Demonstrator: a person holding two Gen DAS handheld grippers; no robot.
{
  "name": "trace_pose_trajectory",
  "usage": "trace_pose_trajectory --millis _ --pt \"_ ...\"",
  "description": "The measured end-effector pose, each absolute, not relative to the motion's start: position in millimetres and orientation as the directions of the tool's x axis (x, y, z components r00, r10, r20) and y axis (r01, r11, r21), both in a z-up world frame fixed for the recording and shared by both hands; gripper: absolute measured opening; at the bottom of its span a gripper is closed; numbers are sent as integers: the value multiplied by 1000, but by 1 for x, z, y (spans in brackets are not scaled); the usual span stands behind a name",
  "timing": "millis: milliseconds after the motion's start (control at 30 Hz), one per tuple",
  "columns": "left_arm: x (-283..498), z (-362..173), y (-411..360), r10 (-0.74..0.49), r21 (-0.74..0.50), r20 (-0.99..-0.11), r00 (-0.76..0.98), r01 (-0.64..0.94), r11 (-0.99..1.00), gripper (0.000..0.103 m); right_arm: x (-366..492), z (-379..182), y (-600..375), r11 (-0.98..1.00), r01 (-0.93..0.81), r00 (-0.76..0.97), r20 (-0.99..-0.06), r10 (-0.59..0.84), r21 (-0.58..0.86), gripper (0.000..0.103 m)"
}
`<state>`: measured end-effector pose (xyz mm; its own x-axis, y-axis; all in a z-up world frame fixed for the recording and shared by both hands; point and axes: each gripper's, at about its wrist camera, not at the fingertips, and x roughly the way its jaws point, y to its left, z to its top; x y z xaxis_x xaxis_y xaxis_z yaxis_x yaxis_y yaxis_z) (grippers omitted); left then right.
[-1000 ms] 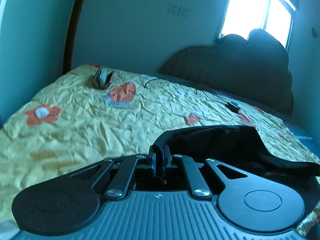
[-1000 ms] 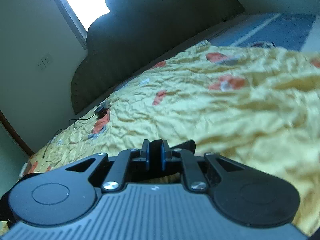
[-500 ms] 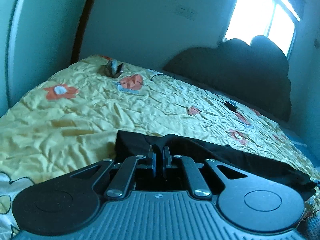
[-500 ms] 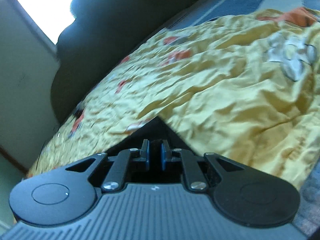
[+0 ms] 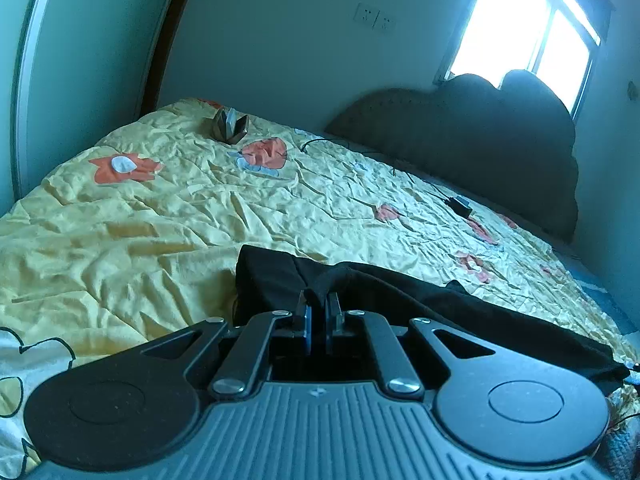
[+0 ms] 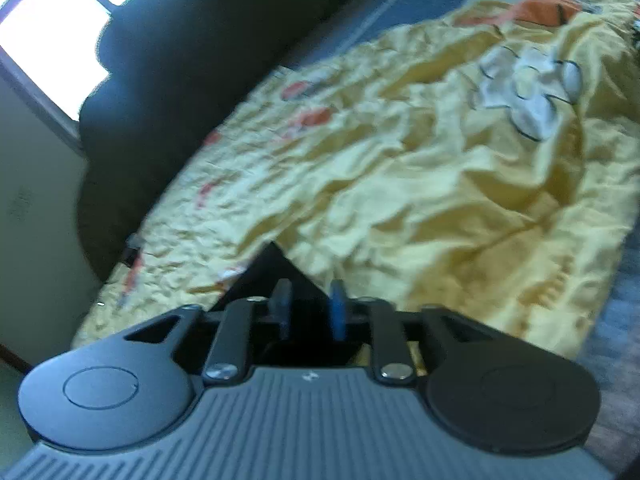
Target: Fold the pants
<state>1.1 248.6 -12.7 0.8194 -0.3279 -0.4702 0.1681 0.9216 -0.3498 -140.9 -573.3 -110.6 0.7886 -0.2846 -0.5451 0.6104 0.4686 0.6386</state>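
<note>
Black pants [image 5: 420, 300] lie stretched across the near part of a yellow bedspread [image 5: 180, 208], running from the middle toward the right. My left gripper [image 5: 318, 304] is shut on a raised fold of the pants. In the right wrist view a dark pointed corner of the pants [image 6: 268, 272] lies just ahead of my right gripper [image 6: 308, 304], whose blue fingers stand apart and open with the cloth between and below them.
A dark padded headboard [image 5: 480, 140] stands at the far side under a bright window. A small brown object [image 5: 230, 126] sits at the far left of the bed. A black charger with cable [image 5: 460, 206] lies near the headboard. The bed edge [image 6: 600, 300] drops off at the right.
My right gripper has opened and let go of the pants corner, and its view has swung. My left gripper has stayed shut on the pants, which now lie lower and flatter.
</note>
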Motion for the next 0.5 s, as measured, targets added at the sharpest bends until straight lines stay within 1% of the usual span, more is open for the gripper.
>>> trace_pose_trajectory --millis 33,100,167,267,367,433,500 --pt "1 -13 249 -330 -352 -470 818 169 921 6 -149 -109 -571 445 627 778 -538 -323 640 36" --pt "2 -13 250 -335 -360 -471 816 169 918 6 -163 -102 -562 434 621 783 -507 -360 653 36" --pt "3 -13 251 -337 -365 -471 815 168 916 6 -170 -96 -548 449 551 834 -459 -306 703 36" --pt "3 -12 251 -340 -368 -465 817 171 914 6 -163 -92 -524 457 398 916 -372 -150 796 36" --pt "2 -12 252 -346 -374 -463 816 175 911 6 -134 -103 -504 448 385 910 -411 -42 807 36" --pt "1 -12 253 -354 -380 -462 813 179 907 6 -119 -111 -498 435 406 898 -439 -27 804 36" --pt "0 -10 254 -363 -385 -455 813 188 904 6 -109 -121 -498 391 410 899 -438 -19 824 36"
